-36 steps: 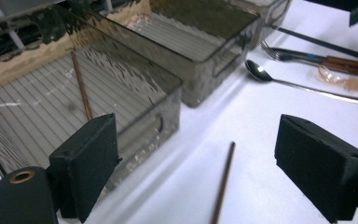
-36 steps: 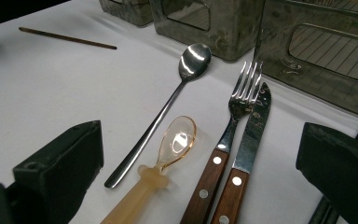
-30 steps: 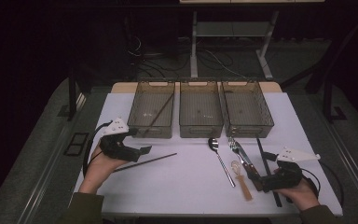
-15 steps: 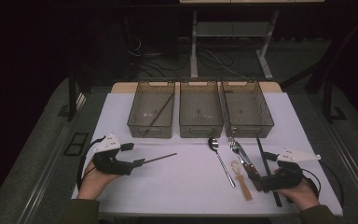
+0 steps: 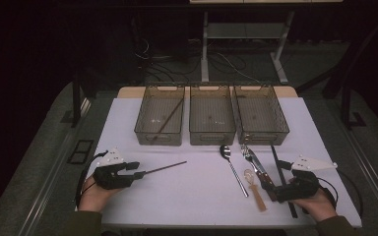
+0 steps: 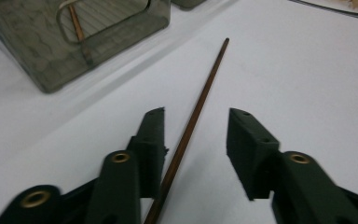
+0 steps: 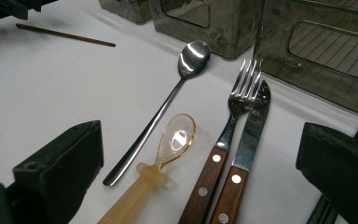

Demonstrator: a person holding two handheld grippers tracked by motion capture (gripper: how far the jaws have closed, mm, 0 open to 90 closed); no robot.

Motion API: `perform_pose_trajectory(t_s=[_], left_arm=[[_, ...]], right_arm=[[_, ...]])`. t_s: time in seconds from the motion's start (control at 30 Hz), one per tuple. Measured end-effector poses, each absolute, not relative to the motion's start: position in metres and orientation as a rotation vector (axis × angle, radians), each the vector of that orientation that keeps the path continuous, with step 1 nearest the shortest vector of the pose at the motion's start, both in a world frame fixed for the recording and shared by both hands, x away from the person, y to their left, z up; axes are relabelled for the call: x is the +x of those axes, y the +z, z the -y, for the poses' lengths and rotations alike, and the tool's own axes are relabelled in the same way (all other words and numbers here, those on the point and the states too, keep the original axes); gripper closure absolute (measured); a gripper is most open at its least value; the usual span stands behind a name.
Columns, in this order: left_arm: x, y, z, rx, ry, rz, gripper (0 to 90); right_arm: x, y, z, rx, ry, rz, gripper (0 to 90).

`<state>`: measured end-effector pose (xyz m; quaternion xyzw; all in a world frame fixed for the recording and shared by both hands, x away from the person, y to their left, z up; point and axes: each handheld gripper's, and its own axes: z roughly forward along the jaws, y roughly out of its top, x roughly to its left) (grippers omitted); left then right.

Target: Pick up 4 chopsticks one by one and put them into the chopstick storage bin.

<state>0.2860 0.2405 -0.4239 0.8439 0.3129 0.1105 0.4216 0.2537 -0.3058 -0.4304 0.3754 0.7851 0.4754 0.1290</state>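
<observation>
A thin brown chopstick [image 5: 163, 168] lies on the white table [image 5: 202, 201], left of centre. My left gripper [image 5: 138, 172] sits low over its near end. In the left gripper view the chopstick [image 6: 205, 88] runs between the two jaws of my left gripper [image 6: 196, 114], close against the left one and clear of the right. The jaws have just been closing and stand open around it. My right gripper [image 5: 271, 191] rests wide open at the right, over the handles of a fork [image 7: 240, 100] and knife [image 7: 254, 126].
Three clear bins stand in a row at the back; the left bin [image 5: 142, 129] holds another brown chopstick [image 5: 170, 117]. A metal spoon [image 5: 234, 169], an amber plastic spoon [image 5: 254, 186] and a black chopstick [image 5: 278, 169] lie near the right gripper.
My left gripper has moved down and toward the person onto the near end of the brown chopstick, and its jaws have narrowed around it. The right gripper and the cutlery have stayed put.
</observation>
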Motion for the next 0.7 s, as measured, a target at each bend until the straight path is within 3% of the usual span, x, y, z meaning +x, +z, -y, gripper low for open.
perform_pose_trajectory(t_s=[0.3, 0.7], left_arm=[[0.296, -0.43, -0.245, 2.117, 0.249, -0.781, 70.6], [0.31, -0.441, -0.244, 2.162, 0.18, -0.777, 74.6]], right_arm=[[0.255, -0.431, 0.305, 1.088, 1.38, -2.286, 0.8], [0.255, -0.431, 0.305, 1.082, 1.379, -2.292, 0.8]])
